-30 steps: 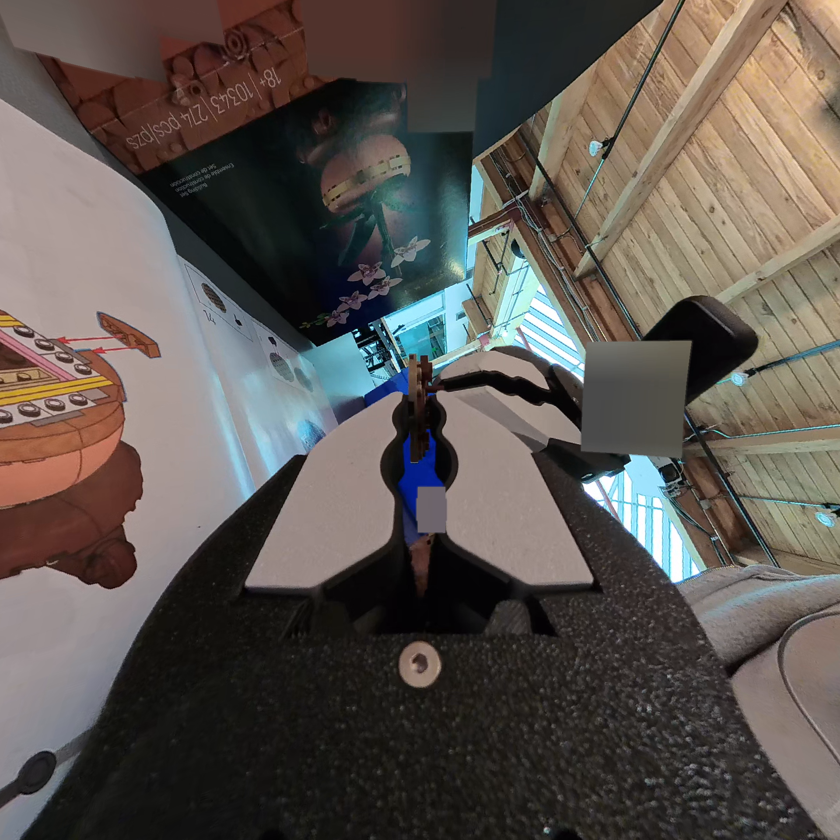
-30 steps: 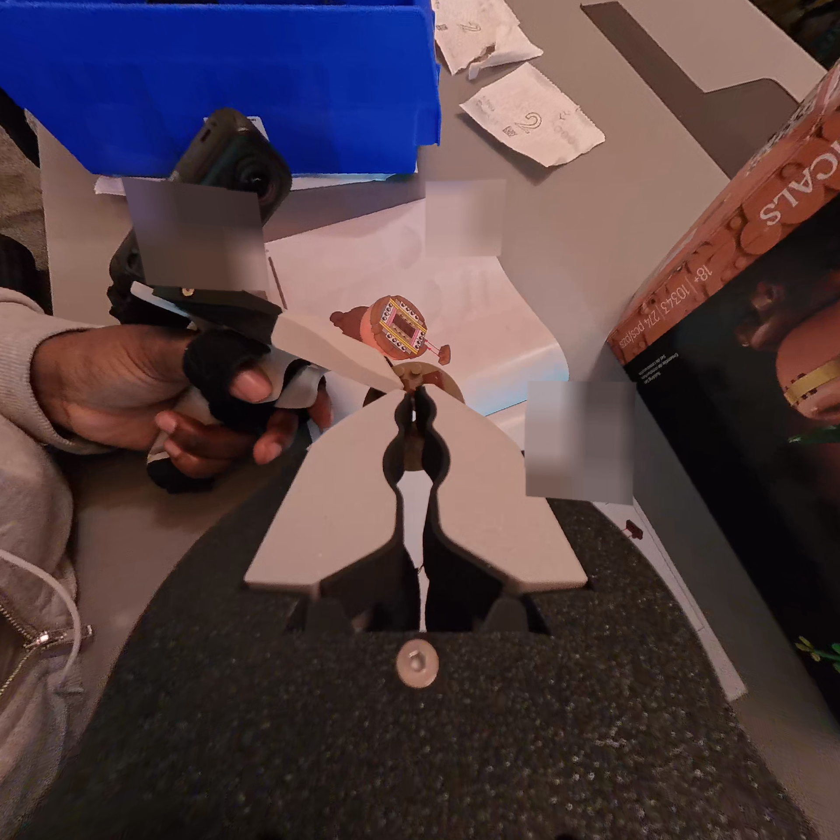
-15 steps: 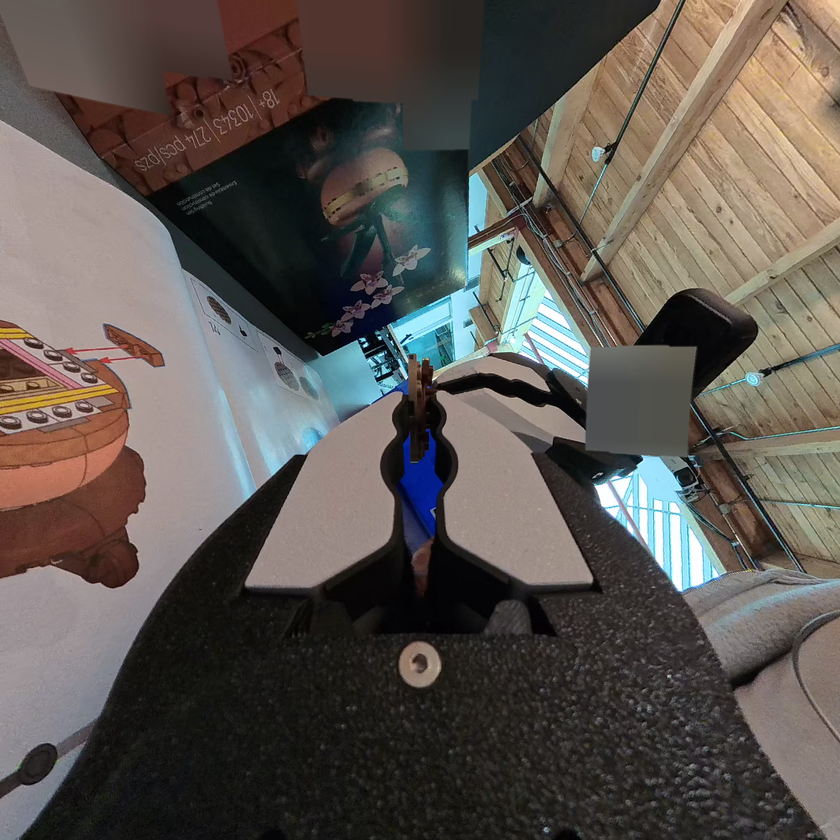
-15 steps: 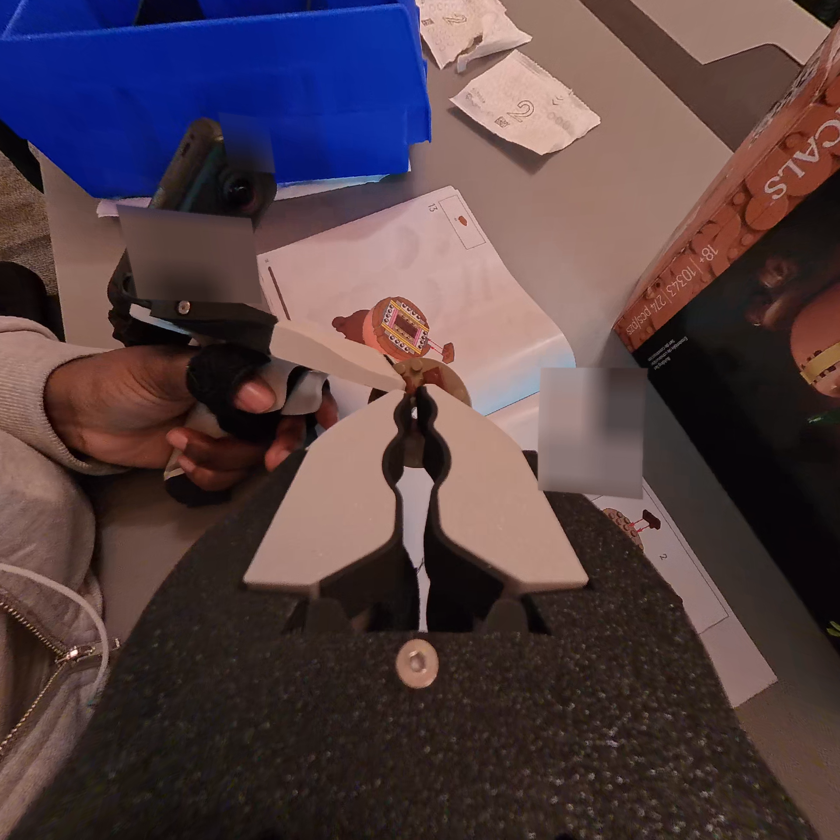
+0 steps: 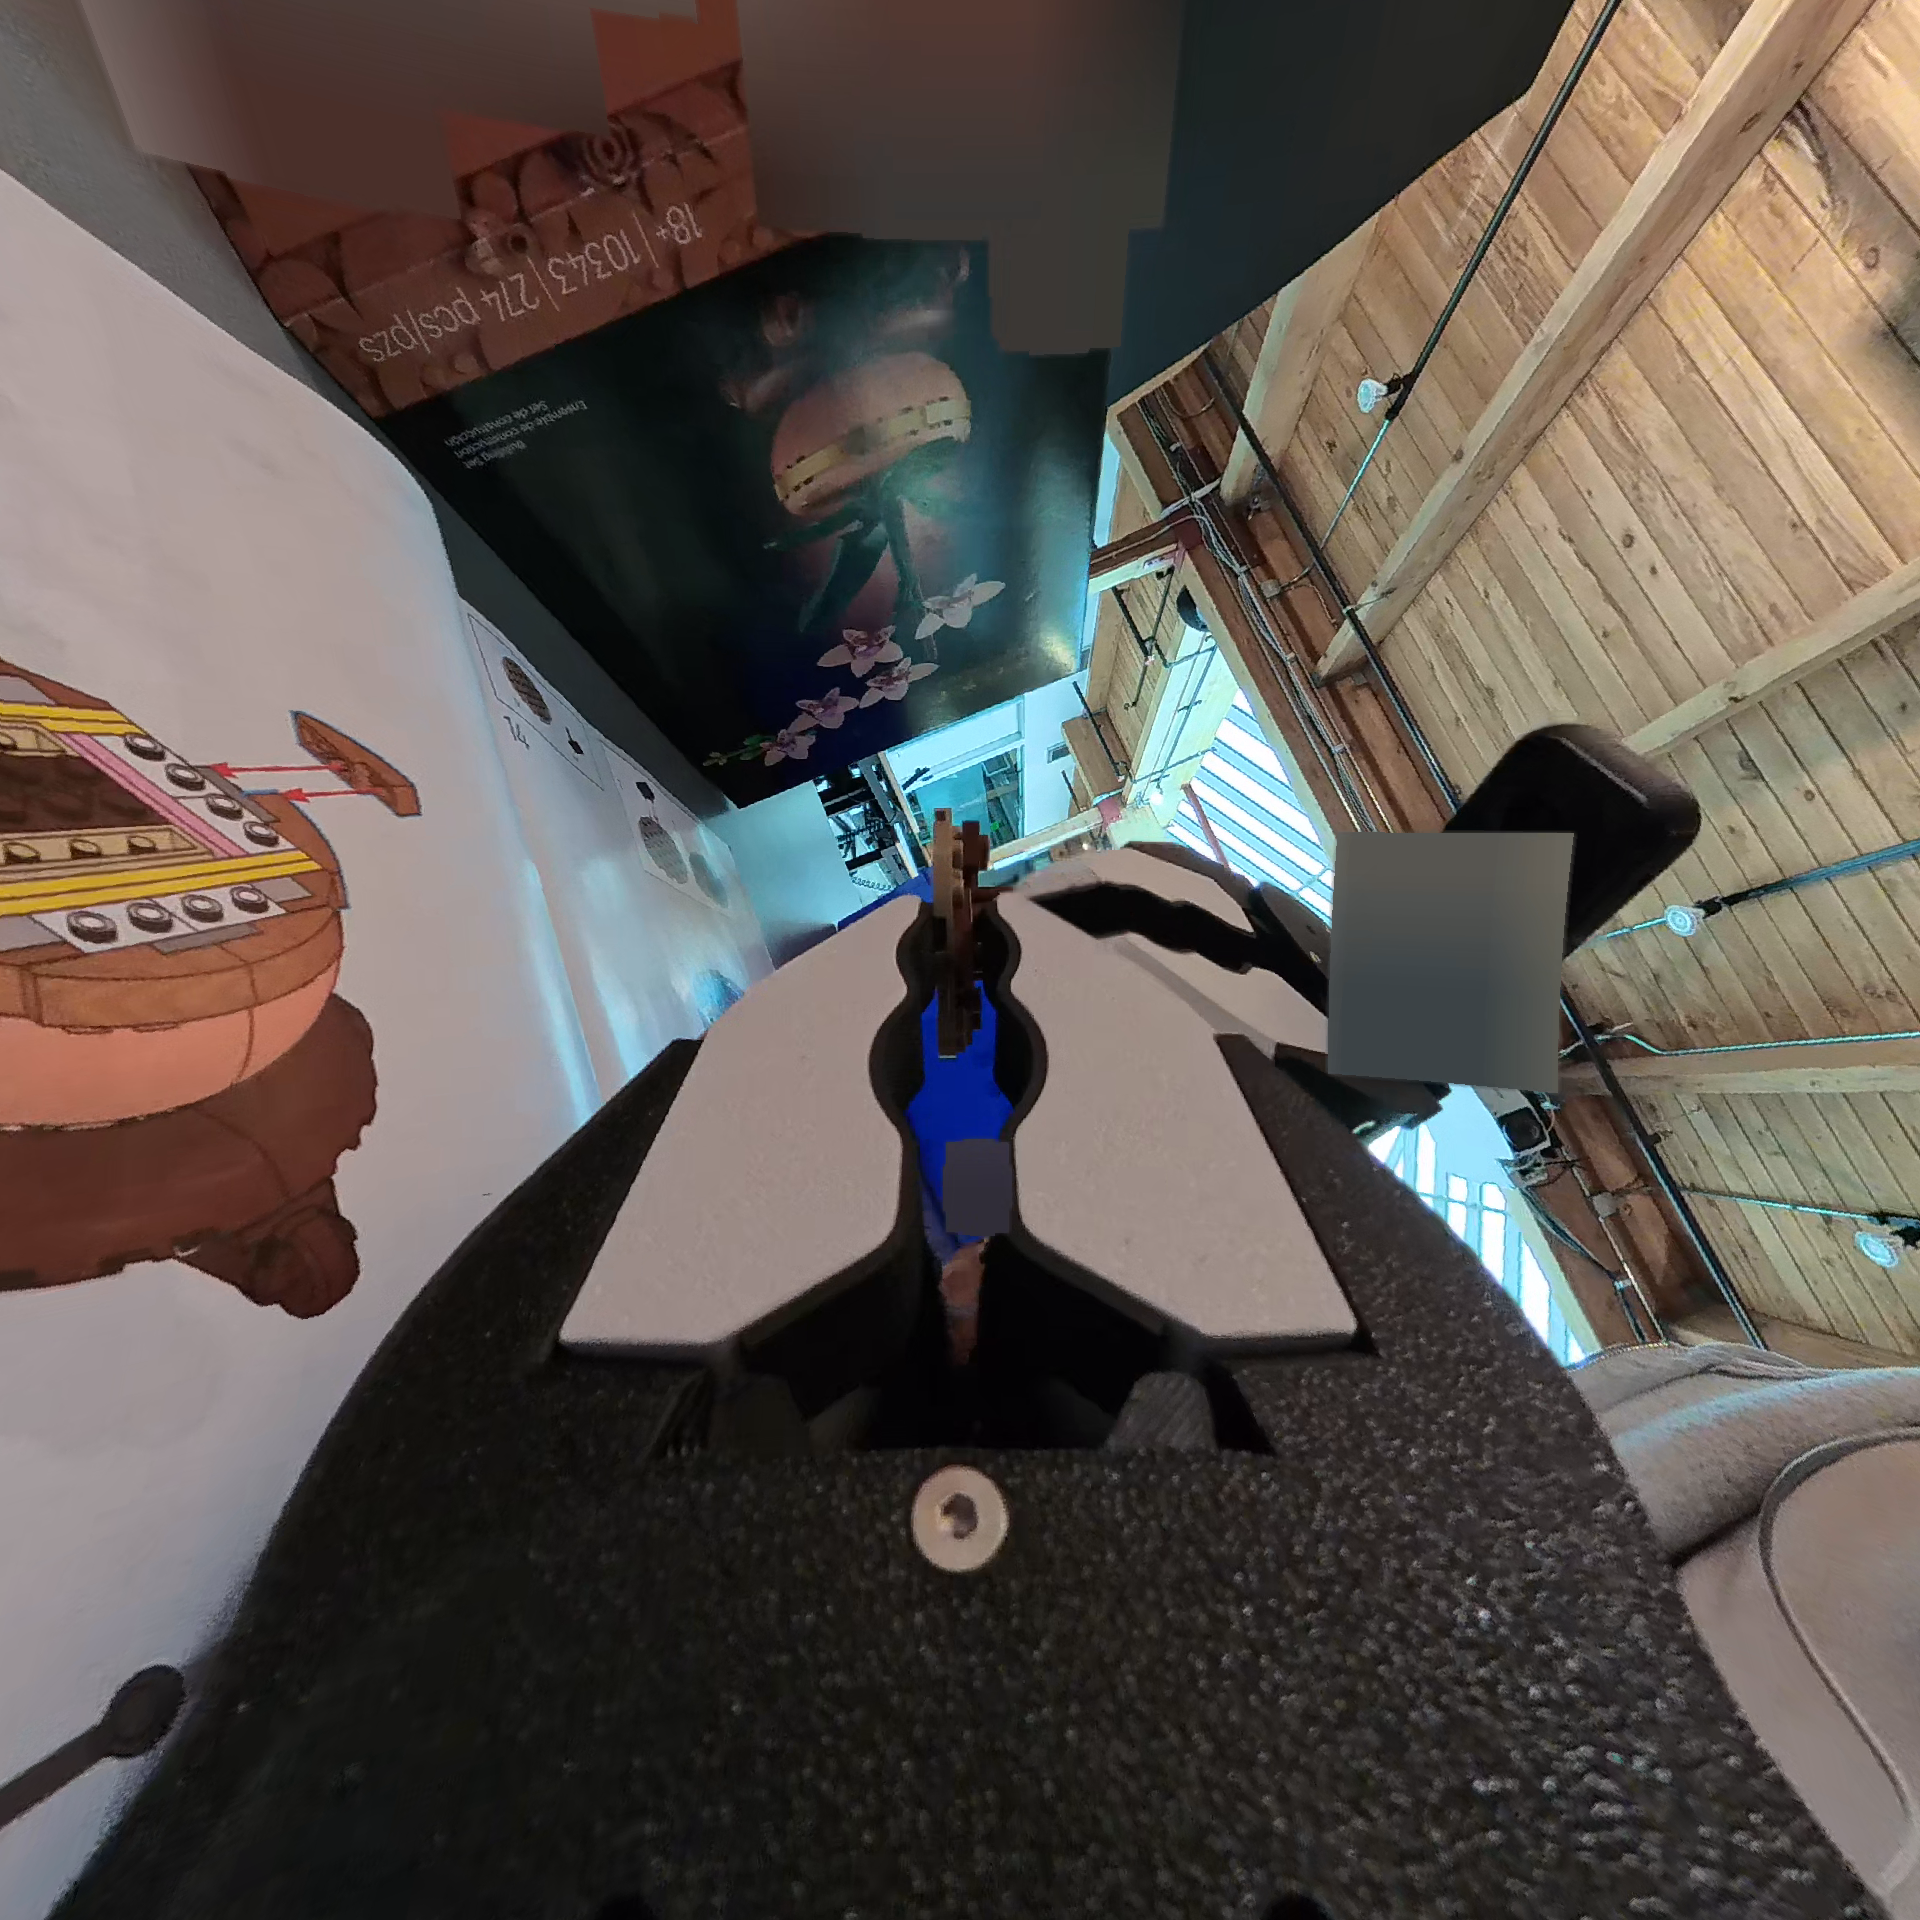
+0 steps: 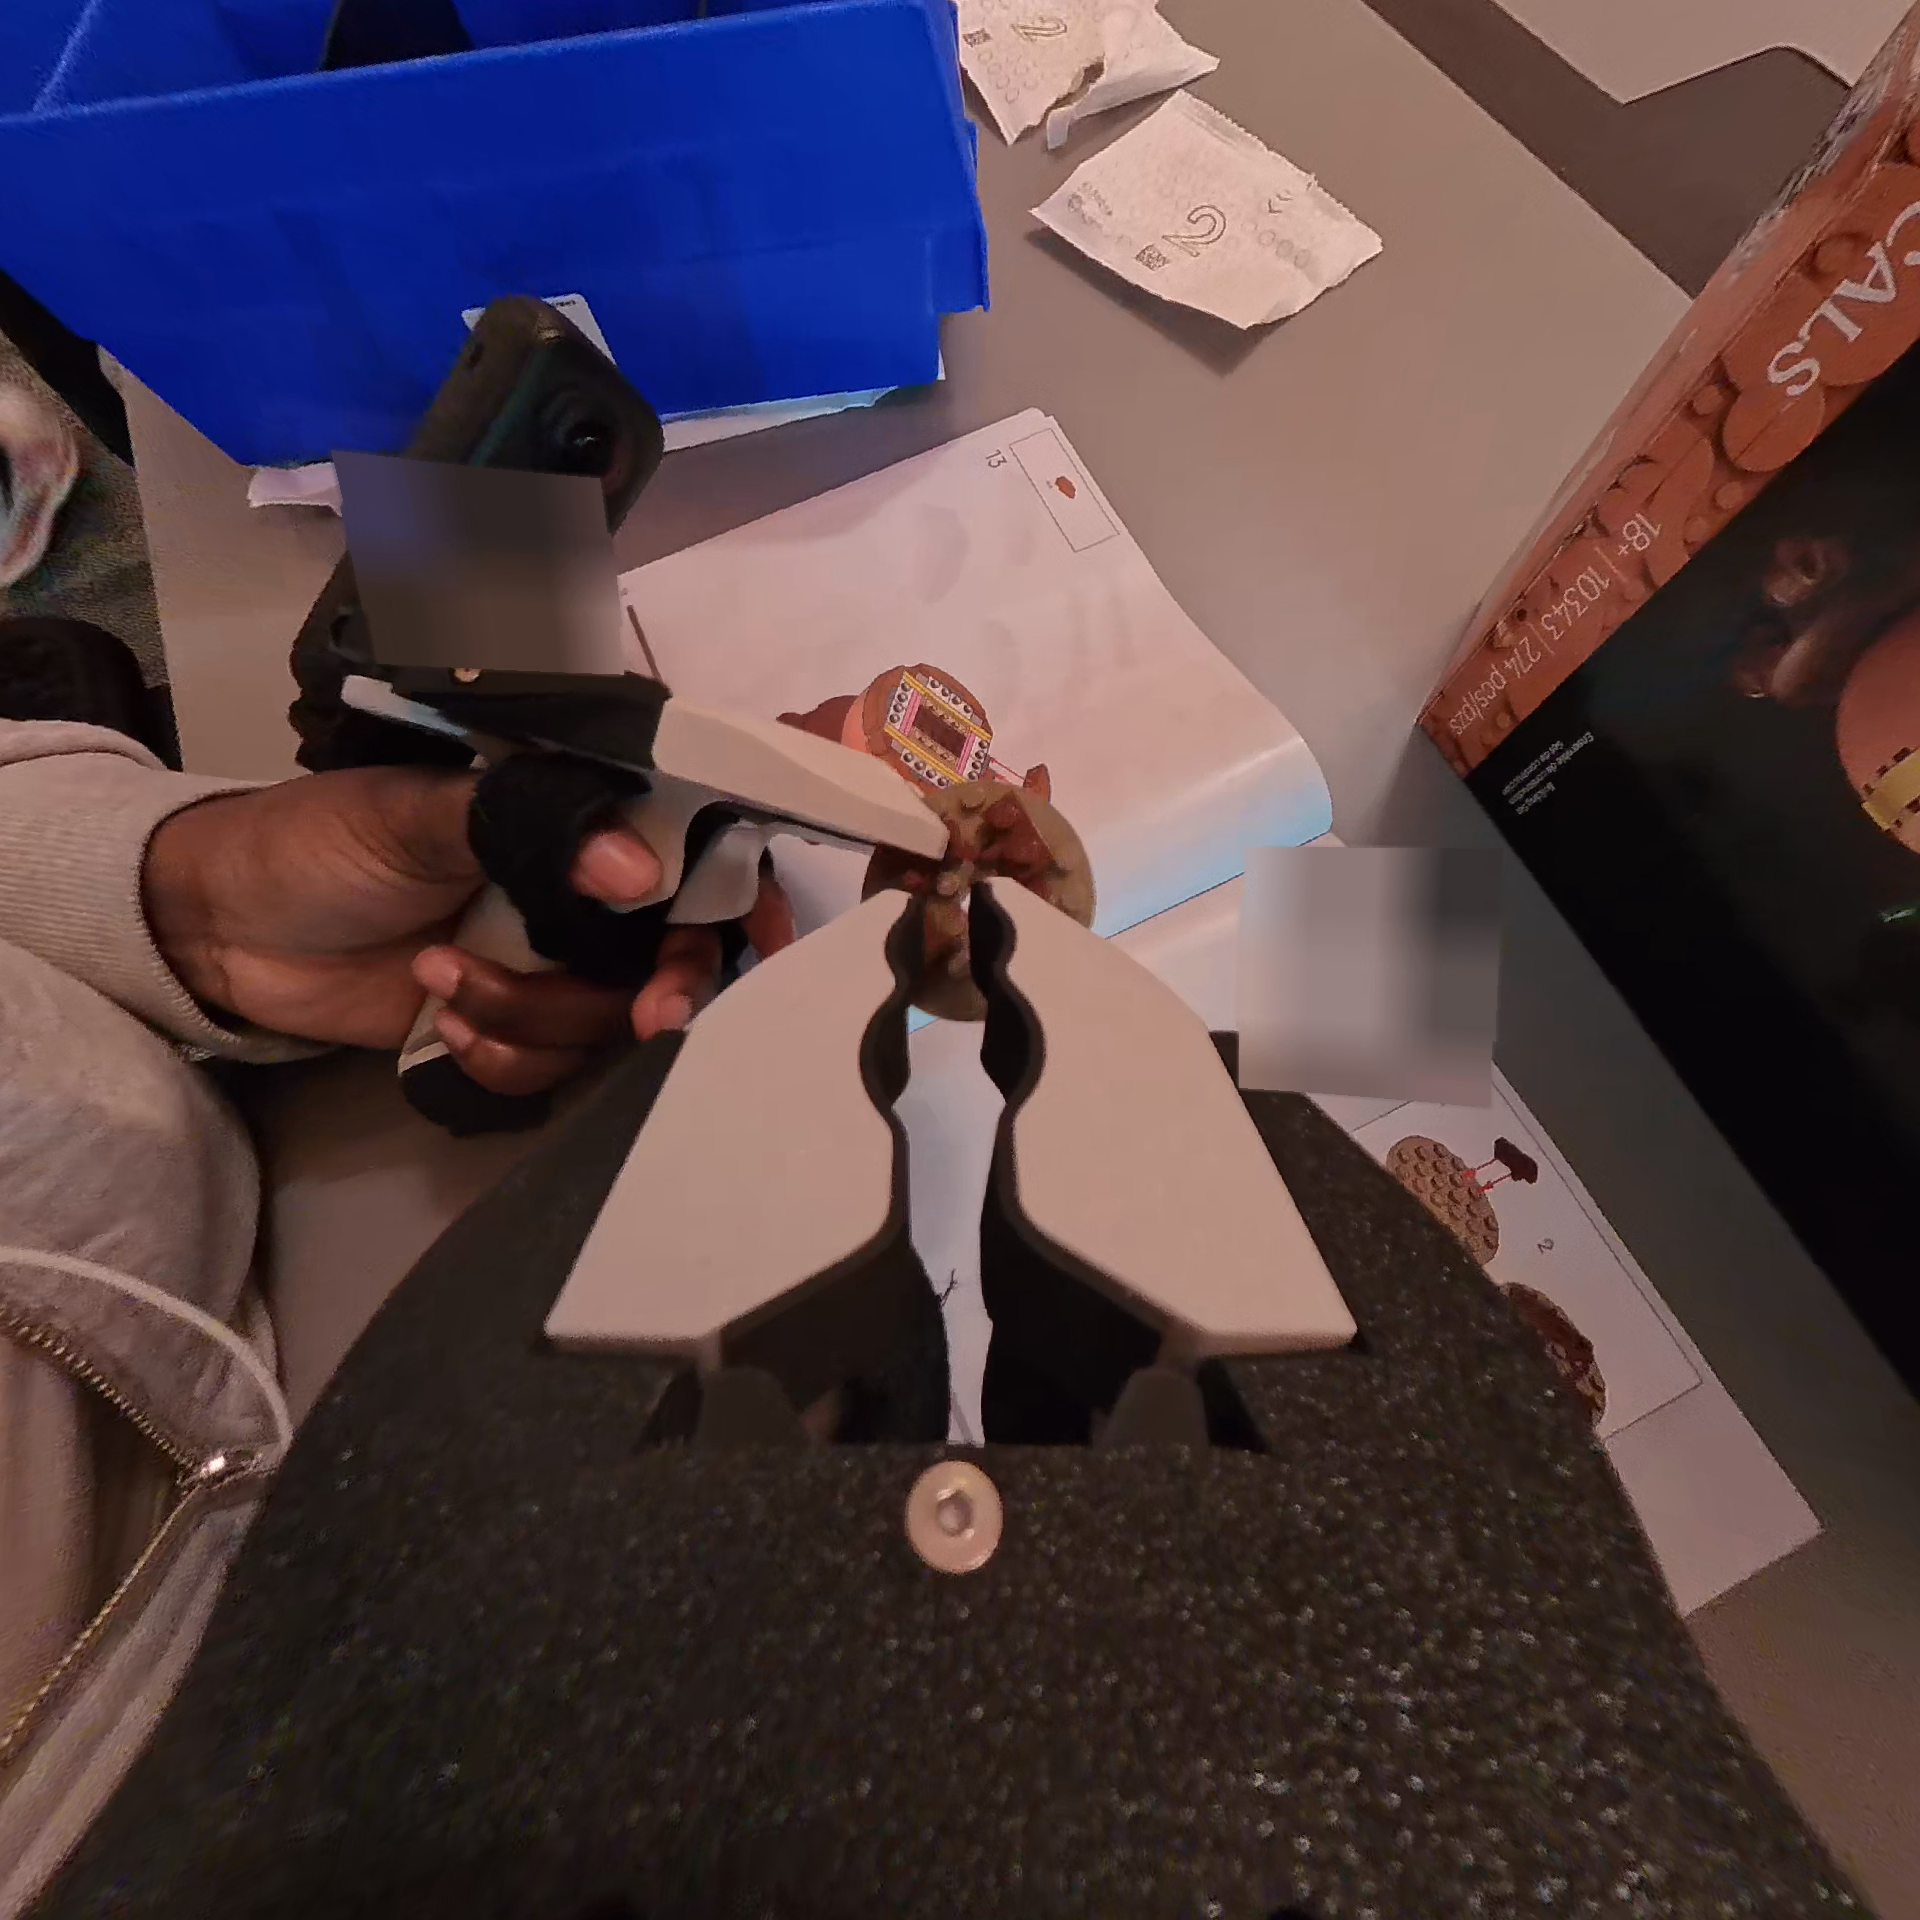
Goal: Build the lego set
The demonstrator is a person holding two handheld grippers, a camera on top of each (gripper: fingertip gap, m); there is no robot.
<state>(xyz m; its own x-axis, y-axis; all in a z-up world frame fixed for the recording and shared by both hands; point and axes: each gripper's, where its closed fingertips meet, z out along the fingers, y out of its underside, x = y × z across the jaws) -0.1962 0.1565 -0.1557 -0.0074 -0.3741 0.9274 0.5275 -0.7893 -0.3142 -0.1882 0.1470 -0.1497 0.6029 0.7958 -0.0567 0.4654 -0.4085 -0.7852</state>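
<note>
Tan round plate point(image 6: 1023, 894) with few brown bricks pinched edge-on in left hand-held gripper point(image 6: 940, 831), right hand-held gripper point(image 6: 948, 914) nearly closed on small brown piece at its studs, above open instruction booklet point(image 6: 1091, 665) on table point(image 6: 1299, 416); build looks early, most steps left.

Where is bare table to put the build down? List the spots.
Bare grey table lies between the blue bin, torn paper bags, box and booklet. Another strip: front right, past the booklet's corner. Centre is crowded.
</note>
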